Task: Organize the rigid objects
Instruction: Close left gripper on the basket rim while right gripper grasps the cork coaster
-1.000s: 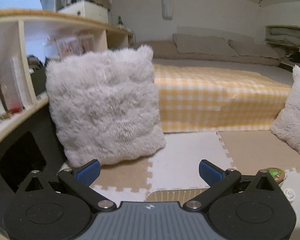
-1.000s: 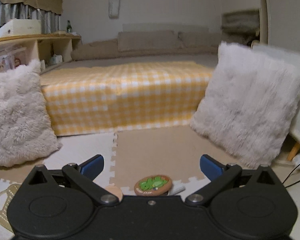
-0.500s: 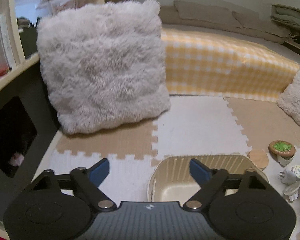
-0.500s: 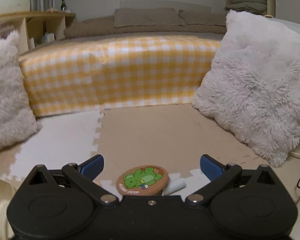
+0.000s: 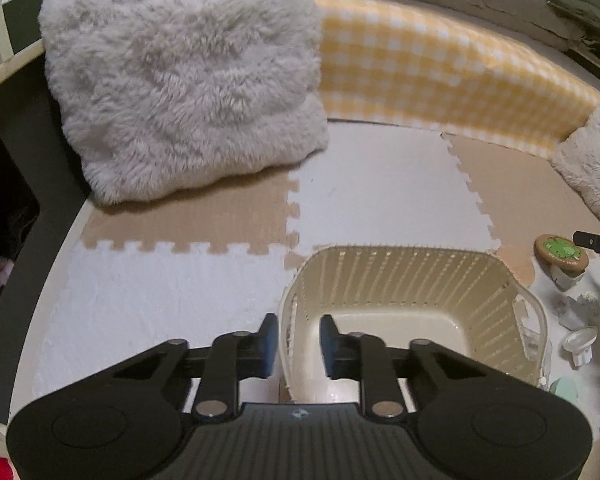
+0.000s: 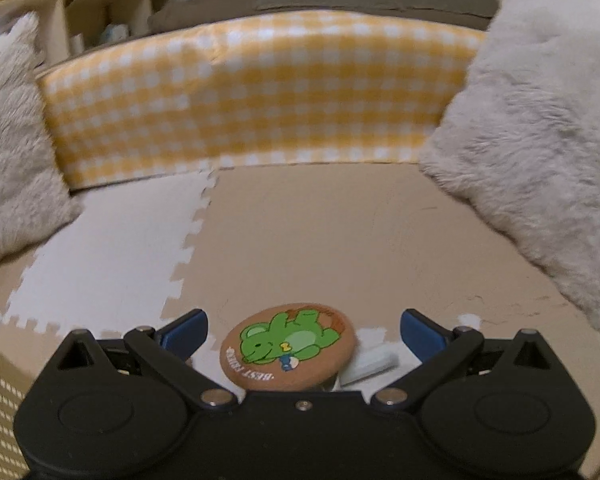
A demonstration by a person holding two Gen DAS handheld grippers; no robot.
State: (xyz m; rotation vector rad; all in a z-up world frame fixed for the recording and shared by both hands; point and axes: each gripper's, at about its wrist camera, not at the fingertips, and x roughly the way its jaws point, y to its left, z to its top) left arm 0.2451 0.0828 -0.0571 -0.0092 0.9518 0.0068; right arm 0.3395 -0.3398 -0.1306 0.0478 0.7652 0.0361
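A fluffy white pillow (image 5: 180,80) is leaning at the left of the foam floor mat (image 5: 380,188), a second fluffy pillow (image 6: 540,140) is propped at the right, and a bed with a yellow checked cover (image 6: 252,92) is running behind both; a wooden shelf unit (image 6: 80,8) is standing in the far left corner. The mat is showing interlocking white and tan tiles. A cream slatted basket (image 5: 420,276) is sitting on it, with small white items (image 5: 580,320) lying just beside its right wall. The left claw (image 5: 298,340) is closing around the basket's near left wall — one finger outside, one inside, the pads not clearly pressing yet. The right claw (image 6: 302,334) is hanging wide open, gripping nothing, straddling a round brown lid with a green bear (image 6: 288,346) — neither finger is touching it.
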